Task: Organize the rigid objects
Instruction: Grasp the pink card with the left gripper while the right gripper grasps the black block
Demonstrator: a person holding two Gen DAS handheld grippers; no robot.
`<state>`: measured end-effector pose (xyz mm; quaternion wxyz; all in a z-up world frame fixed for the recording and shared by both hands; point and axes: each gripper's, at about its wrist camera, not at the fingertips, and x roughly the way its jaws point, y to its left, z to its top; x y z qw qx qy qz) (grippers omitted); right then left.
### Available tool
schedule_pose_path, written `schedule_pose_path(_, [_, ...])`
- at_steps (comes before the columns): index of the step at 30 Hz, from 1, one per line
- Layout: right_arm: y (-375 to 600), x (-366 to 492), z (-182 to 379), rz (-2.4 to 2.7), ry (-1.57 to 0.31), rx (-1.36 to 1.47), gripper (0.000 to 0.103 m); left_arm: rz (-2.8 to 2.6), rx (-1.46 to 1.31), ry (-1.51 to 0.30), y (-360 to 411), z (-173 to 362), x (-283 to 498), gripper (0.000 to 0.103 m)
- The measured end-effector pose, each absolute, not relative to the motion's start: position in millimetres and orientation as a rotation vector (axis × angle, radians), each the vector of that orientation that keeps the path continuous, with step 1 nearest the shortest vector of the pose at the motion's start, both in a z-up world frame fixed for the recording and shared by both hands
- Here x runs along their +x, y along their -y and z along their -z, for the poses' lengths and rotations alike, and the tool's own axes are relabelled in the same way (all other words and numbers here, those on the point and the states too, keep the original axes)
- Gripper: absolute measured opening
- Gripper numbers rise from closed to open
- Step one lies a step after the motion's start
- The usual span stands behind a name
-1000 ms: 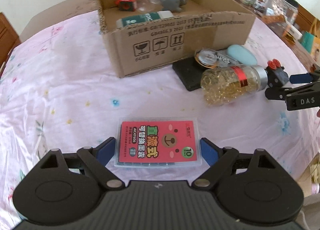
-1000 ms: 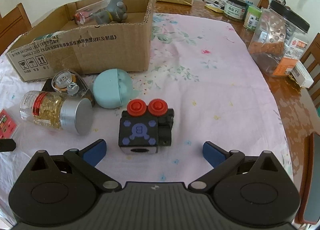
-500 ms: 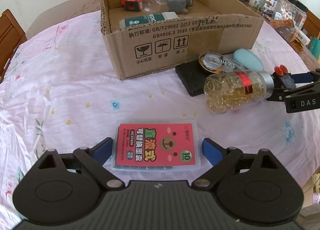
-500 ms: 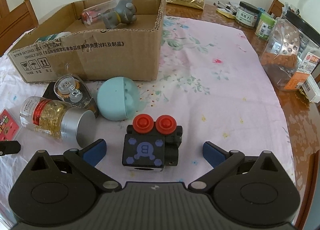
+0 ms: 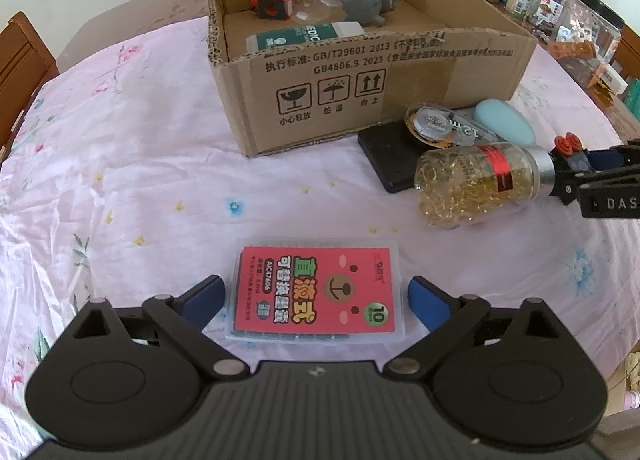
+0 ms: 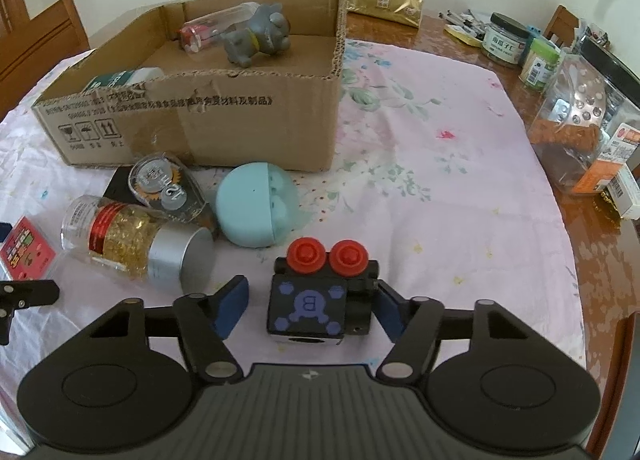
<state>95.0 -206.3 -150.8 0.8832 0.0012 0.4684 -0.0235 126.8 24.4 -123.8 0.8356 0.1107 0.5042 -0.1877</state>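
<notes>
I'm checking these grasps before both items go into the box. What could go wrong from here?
The right gripper has just been closing around the black toy block; one pad still shows a gap, so an off-center squeeze could twist it. The left gripper straddles the flat red refill case, which may slip from a thin-edge grip. The capsule bottle lies on its side close by and could roll if bumped.

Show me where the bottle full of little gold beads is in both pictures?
Left wrist view: the gold bead bottle lies on its side at the right, silver cap pointing right, in front of the black pad.
Right wrist view: the same bottle lies at the left, silver cap toward the camera.
Shared landmark: the cardboard box stands just behind it in both views.
</notes>
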Motion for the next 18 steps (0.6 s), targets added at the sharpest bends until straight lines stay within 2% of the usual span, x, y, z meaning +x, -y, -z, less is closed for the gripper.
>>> schedule_pose_path(4, [206.2,97.2,149.2,0.051,-0.975,0.001,0.058,0.399,0.228,-1.069,-25.8,122.8,127.5,0.093])
schedule_pose_path(18, [206.7,101.8,148.2,0.041,-0.991,-0.012,0.058,0.374,0.221,-1.079,-22.7,121.8,128.2,0.090])
